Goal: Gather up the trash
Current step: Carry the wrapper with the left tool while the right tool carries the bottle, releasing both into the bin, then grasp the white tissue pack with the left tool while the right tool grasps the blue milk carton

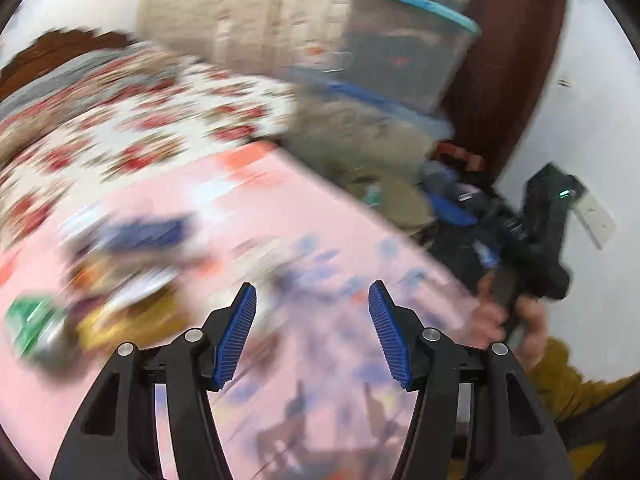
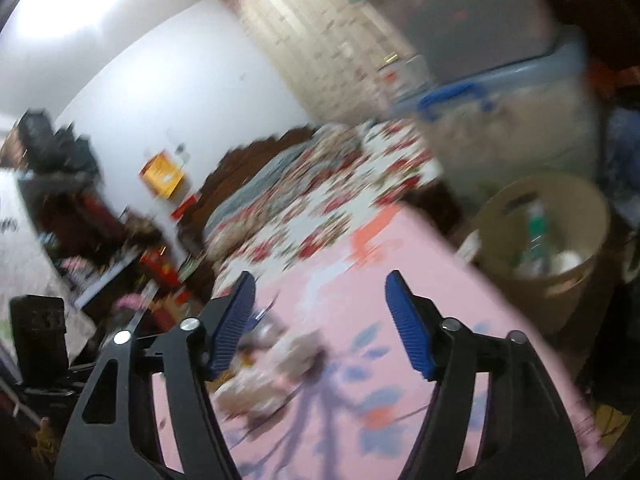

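Note:
Both views are motion-blurred. My left gripper (image 1: 312, 300) is open and empty above a pink sheet (image 1: 320, 224). A blurred pile of wrappers (image 1: 120, 280) lies on the sheet to its left, with a green packet (image 1: 32, 320) at the far left. My right gripper (image 2: 320, 292) is open and empty over the same pink sheet (image 2: 400, 280); crumpled trash (image 2: 276, 364) lies just below its left finger. A tan waste bin (image 2: 544, 240) holding some trash stands beyond the sheet's right edge; it also shows in the left wrist view (image 1: 384, 192). The right gripper's body (image 1: 540, 232) shows there, held in a hand.
A floral bedspread (image 1: 140, 128) lies beyond the pink sheet. Stacked clear storage boxes (image 2: 500, 80) with blue lids stand behind the bin. A brick-pattern wall (image 2: 312, 40) and a white wall are at the back. Cluttered shelves (image 2: 100, 240) are on the left.

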Demonstrator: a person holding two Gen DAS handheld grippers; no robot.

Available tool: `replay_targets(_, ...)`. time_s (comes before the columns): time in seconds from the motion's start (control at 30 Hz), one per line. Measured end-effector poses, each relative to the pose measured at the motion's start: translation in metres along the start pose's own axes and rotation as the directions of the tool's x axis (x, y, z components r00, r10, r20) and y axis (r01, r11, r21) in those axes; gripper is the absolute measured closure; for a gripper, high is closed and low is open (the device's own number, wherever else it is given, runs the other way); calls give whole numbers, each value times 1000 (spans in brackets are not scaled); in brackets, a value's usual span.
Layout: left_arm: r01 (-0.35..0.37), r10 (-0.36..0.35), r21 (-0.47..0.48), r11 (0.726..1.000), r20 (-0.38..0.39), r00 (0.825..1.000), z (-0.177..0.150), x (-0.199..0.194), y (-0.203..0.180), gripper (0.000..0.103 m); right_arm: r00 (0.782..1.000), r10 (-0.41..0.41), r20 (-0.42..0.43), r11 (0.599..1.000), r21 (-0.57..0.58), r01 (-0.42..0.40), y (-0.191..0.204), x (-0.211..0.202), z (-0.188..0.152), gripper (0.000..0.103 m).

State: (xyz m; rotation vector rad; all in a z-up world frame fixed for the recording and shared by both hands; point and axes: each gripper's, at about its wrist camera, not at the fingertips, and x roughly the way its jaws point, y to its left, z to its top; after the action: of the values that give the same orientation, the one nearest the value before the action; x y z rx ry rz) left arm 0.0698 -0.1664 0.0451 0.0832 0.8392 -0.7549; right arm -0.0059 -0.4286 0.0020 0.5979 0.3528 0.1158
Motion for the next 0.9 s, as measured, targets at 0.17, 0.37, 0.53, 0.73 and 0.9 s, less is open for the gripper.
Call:
replay_targets(0.17, -139, 143, -219, 966, 3, 990, -53, -56, 87, 47, 992, 63, -113, 993, -96, -73, 60, 30, -18, 46)
replay_targets(0.37, -234, 262, -356, 905, 30, 965, -68, -103, 158, 47, 942, 131, -308, 967, -168, -189, 128, 91, 3, 44)
replay_targets(0.53, -353, 353, -92, 931, -13, 936, 8, -68, 191, 16, 932, 102, -349, 958, -216, -186, 155, 129, 9, 44)
replay_targets(0.73, -345, 356, 90, 934, -174, 918, 100, 56, 242, 15, 894, 64, -444, 930, -298, -215, 160, 169, -1, 25)
replay_targets(0.9, -304, 329, 136, 943, -251, 910, 122, 128, 268, 15, 812, -90, -576, 813, -514, -274, 174, 233, -13, 22)
